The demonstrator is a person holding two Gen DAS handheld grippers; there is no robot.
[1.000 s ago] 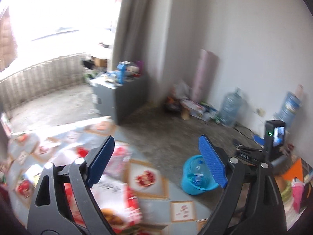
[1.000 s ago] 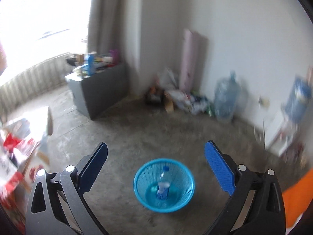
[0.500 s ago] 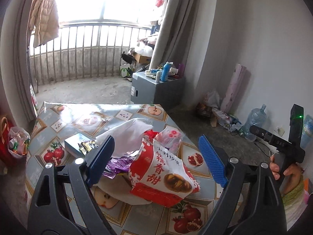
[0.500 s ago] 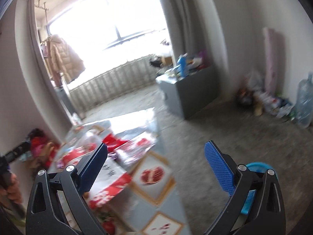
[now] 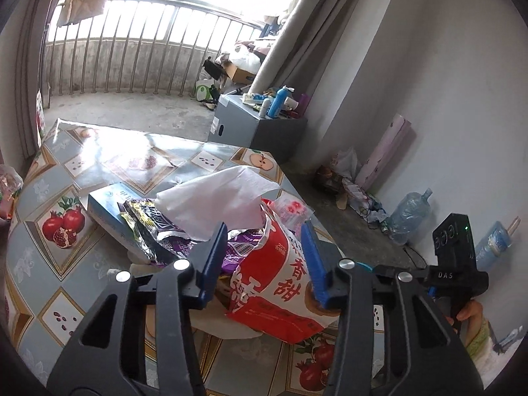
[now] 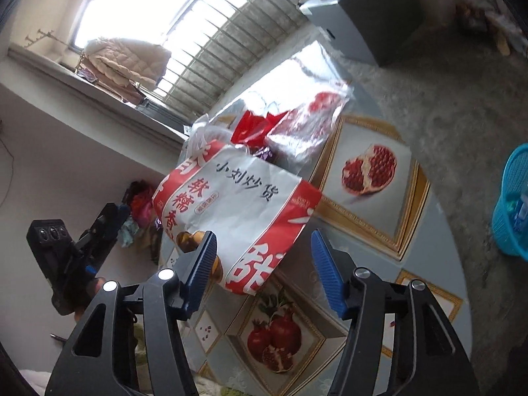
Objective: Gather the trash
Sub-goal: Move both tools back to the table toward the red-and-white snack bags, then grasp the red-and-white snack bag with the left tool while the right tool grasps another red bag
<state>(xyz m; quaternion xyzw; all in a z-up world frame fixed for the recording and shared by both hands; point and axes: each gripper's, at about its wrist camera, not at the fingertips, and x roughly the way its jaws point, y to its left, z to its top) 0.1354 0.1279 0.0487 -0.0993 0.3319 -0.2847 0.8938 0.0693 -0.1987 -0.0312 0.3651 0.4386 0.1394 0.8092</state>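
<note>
The red-and-white bag (image 5: 280, 283) is bracketed, apparently ungripped, by both closing tongs, left (image 5: 264, 264) and right (image 6: 264, 270); wrappers (image 5: 155, 224) remain mid-surface (image 5: 49, 264), one bottle (image 6: 521, 208) is binned.

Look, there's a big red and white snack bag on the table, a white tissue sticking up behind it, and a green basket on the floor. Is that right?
Nearly. The basket on the floor is blue, not green; the right wrist view shows it at the right edge. The rest holds: the red and white snack bag lies on the table, and the white tissue sticks up behind it.
</note>
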